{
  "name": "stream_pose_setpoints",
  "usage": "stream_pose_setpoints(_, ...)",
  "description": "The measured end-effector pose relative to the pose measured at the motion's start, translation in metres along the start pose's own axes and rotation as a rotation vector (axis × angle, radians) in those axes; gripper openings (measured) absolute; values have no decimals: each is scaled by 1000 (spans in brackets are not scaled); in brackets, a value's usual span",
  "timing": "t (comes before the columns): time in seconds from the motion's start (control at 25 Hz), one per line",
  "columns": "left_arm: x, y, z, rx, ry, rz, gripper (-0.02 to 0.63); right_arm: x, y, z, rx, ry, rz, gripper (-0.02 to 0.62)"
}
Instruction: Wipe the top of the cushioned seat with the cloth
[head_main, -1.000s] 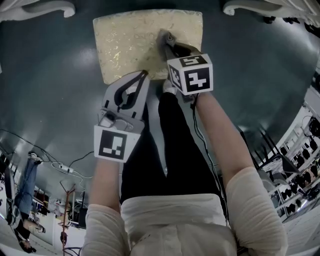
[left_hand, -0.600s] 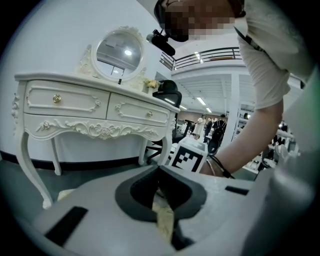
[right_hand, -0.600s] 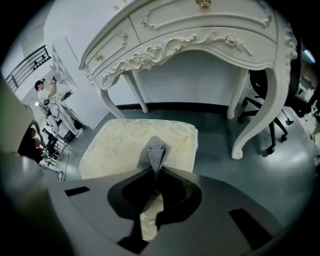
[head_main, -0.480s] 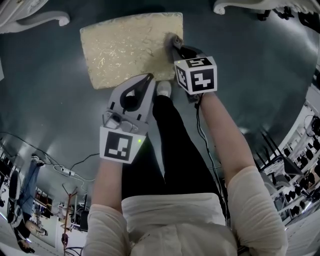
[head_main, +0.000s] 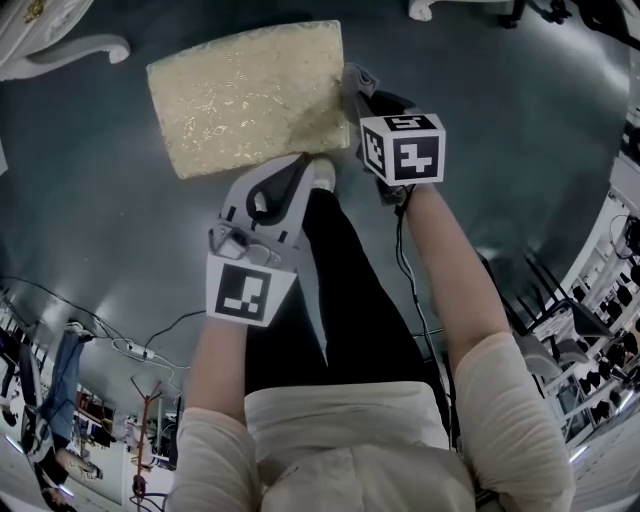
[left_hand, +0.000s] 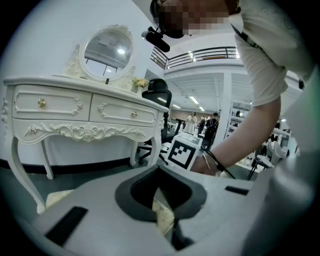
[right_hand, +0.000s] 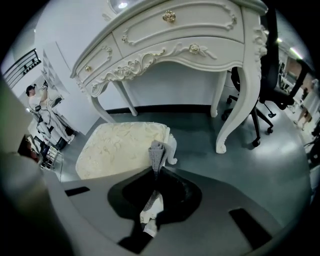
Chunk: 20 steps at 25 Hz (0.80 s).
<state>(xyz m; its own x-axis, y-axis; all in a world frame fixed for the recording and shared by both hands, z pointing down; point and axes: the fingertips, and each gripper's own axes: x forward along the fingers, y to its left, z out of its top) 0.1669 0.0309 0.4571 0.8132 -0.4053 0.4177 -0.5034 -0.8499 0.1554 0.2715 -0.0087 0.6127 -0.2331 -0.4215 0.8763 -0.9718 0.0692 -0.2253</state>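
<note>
The cushioned seat (head_main: 245, 95) is a cream patterned stool on the dark floor; it also shows in the right gripper view (right_hand: 120, 147). My right gripper (head_main: 352, 82) is shut on a grey cloth (head_main: 358, 76) just off the seat's right edge. In the right gripper view the cloth (right_hand: 156, 152) sticks up from between the jaws of the right gripper (right_hand: 156, 167), next to the seat's corner leg. My left gripper (head_main: 303, 167) hangs at the seat's near edge, shut with nothing in it. In its own view, the left gripper (left_hand: 158, 168) shows only a sliver of cream fabric past its jaws.
A white carved dressing table (right_hand: 175, 40) stands behind the seat, with one curved leg (right_hand: 240, 110) close on the right. A black office chair (right_hand: 272, 65) is further right. An oval mirror (left_hand: 107, 50) sits on the table. The person's legs are below the grippers.
My right gripper has carried the cloth rightward from the seat's top to just past its right edge. The left gripper has stayed near the front edge.
</note>
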Motion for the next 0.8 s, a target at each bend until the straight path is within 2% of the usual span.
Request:
stream_pose_setpoints(0.16,-18,4,12,56,-13,-10,2,-18,18,9,19,-34,18,28)
stream_pose_setpoints(0.32,-45,21,15,59,-20,3,2,-23,53,15,1,-39,37,28)
stream_pose_setpoints(0.52,-89,46,0,44,-19,34,2,-12,116,10,-27,-37,77,28)
stream_pose_setpoints(0.8,-164,89,-45,14,22,85,2,16,220,-7,-75,-5,148,28)
